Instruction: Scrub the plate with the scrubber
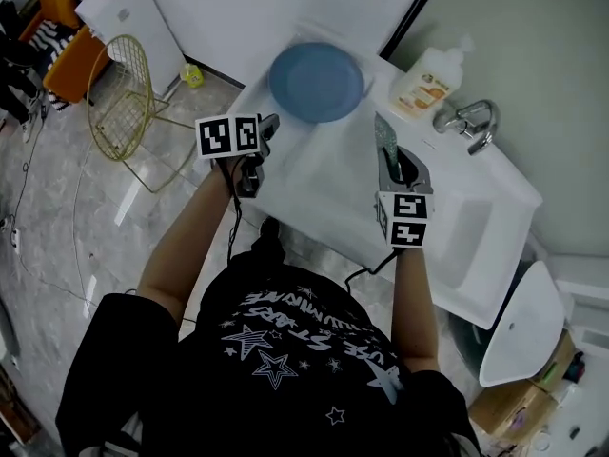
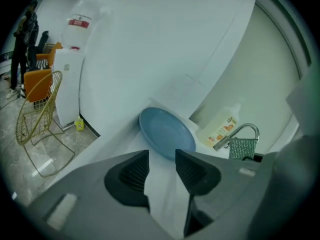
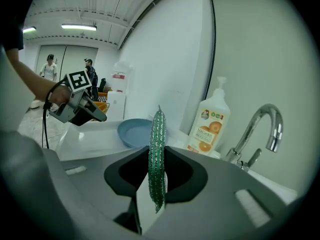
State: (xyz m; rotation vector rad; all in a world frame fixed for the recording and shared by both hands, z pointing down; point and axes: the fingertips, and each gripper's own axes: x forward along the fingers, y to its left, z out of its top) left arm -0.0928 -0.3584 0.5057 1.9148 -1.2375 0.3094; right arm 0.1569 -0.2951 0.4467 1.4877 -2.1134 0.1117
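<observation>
A blue plate lies on the white counter at the far left end; it also shows as plate and plate. My right gripper is shut on a green glittery scrubber, held upright and edge-on above the counter, short of the plate. The scrubber sticks out past the jaws. My left gripper hovers at the counter's near edge, open with nothing between its jaws, its fingers pointing toward the plate.
A soap bottle with an orange label stands at the back by the chrome tap. A sink basin lies to the right. A gold wire chair stands on the floor at the left.
</observation>
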